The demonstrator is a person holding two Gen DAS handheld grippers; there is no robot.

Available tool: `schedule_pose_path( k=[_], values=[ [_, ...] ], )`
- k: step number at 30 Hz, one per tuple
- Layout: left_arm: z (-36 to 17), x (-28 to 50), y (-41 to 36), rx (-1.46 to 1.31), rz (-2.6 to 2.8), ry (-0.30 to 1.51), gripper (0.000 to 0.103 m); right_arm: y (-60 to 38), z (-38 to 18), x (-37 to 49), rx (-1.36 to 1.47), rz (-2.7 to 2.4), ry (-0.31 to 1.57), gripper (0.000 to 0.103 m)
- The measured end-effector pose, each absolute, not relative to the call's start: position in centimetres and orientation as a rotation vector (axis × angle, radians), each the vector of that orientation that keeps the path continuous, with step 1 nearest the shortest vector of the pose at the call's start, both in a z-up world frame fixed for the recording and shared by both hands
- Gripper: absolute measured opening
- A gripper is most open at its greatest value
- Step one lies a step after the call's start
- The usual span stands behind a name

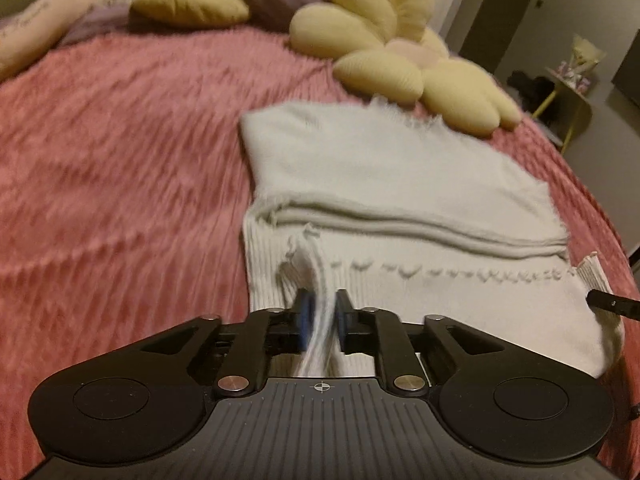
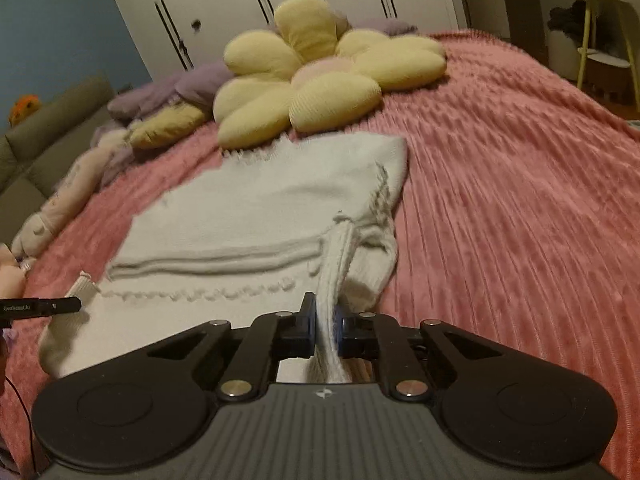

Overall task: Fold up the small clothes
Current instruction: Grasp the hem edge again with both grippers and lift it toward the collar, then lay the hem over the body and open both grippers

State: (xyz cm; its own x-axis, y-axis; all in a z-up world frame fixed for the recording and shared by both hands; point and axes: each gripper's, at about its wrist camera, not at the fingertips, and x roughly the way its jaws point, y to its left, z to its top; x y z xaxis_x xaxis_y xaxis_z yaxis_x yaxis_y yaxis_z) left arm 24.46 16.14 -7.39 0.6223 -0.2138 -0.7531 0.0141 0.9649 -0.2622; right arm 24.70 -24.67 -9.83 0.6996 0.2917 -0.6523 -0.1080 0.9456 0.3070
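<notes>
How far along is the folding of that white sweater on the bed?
Partway. Done: the white sweater already lies doubled over on the pink bedspread, a folded edge crossing it. In hand: the left gripper and right gripper each pinch its near ribbed hem. Left: carrying that hem over toward the flower cushion and flattening it.

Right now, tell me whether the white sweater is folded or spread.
Partly folded: the white sweater has layers doubled over its ribbed hem.
</notes>
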Motion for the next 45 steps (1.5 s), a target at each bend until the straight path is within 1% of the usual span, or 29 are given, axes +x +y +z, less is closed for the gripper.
schedule_pose_path(
  k=[1,2,3,4,5,6,8,10,12,16,19,22,24,26,27,28,29,31,32,33,34,36,40,43,45],
  values=[
    [-7.6,24.5,16.0,-0.239,-0.136,0.892,0.019,-24.6,-10.1,25.0,0.249,0.212,0.785,0.010],
    [-7.7,24.6,15.9,-0.231,-0.139,0.891,0.023,-24.6,-10.3,25.3,0.246,0.203,0.802,0.010],
    [-7.8,24.7,15.7,-0.222,-0.140,0.892,0.029,-24.6,-10.4,25.5,0.245,0.200,0.811,0.010],
    [-7.8,24.8,15.6,-0.215,-0.147,0.893,0.029,-24.6,-10.5,25.7,0.243,0.200,0.818,0.010],
    [-7.7,24.8,15.4,-0.204,-0.148,0.888,0.027,-24.5,-10.6,26.0,0.237,0.200,0.831,0.010],
    [-7.6,24.8,15.3,-0.195,-0.148,0.884,0.008,-24.3,-10.7,26.2,0.226,0.192,0.844,0.010],
    [-6.9,24.6,15.5,-0.199,-0.154,0.866,0.009,-23.9,-10.4,26.2,0.185,0.186,0.836,0.008],
    [-5.2,24.3,16.0,-0.199,-0.149,0.813,0.009,-23.2,-9.4,25.8,0.111,0.192,0.787,0.007],
    [-2.6,24.3,16.7,-0.217,-0.148,0.728,0.009,-22.5,-7.7,25.4,0.050,0.202,0.709,0.007],
    [1.7,25.6,17.8,-0.234,-0.147,0.558,0.009,-22.0,-3.8,26.0,0.023,0.199,0.533,0.007],
    [1.5,28.9,18.2,-0.238,-0.095,0.555,0.009,-21.8,-2.3,28.2,0.027,0.144,0.440,0.007],
    [-1.6,32.5,18.1,-0.248,-0.052,0.636,0.010,-21.9,-3.5,32.0,0.058,0.113,0.474,0.008],
    [-4.3,34.0,17.7,-0.243,-0.057,0.721,0.012,-22.2,-5.5,34.7,0.089,0.111,0.554,0.008],
    [-6.3,34.5,17.1,-0.215,-0.052,0.779,0.020,-22.2,-7.4,36.4,0.099,0.116,0.627,0.010],
    [-6.8,34.3,16.9,-0.209,-0.064,0.781,0.025,-22.2,-8.3,36.8,0.094,0.118,0.660,0.013],
    [-7.2,34.1,16.8,-0.210,-0.083,0.775,0.029,-22.1,-9.1,37.1,0.086,0.122,0.689,0.019],
    [-7.4,34.0,16.7,-0.213,-0.100,0.775,0.032,-22.1,-9.5,37.2,0.085,0.131,0.701,0.021],
    [-7.6,34.1,16.3,-0.197,-0.129,0.785,0.029,-22.0,-10.0,37.0,0.088,0.153,0.699,0.021],
    [-7.7,34.3,15.8,-0.170,-0.138,0.801,0.010,-21.9,-10.1,37.1,0.082,0.163,0.703,0.021],
    [-7.7,34.6,15.5,-0.141,-0.137,0.811,0.009,-21.7,-10.3,37.3,0.069,0.171,0.711,0.020],
    [-7.7,34.8,15.3,-0.110,-0.129,0.810,0.009,-21.3,-10.5,37.6,0.039,0.172,0.725,0.015],
    [-7.2,34.8,15.0,-0.067,-0.133,0.787,0.008,-20.2,-10.5,37.8,-0.018,0.178,0.739,0.000],
    [-5.0,34.1,15.6,-0.072,-0.126,0.702,0.008,-19.2,-9.4,37.3,-0.127,0.174,0.672,0.000],
    [-4.0,34.4,16.0,-0.104,-0.133,0.677,0.008,-19.7,-8.2,37.0,-0.102,0.153,0.616,0.000],
    [-4.2,34.6,16.1,-0.115,-0.131,0.690,0.008,-20.1,-7.7,37.3,-0.079,0.150,0.618,0.000]
  ],
)
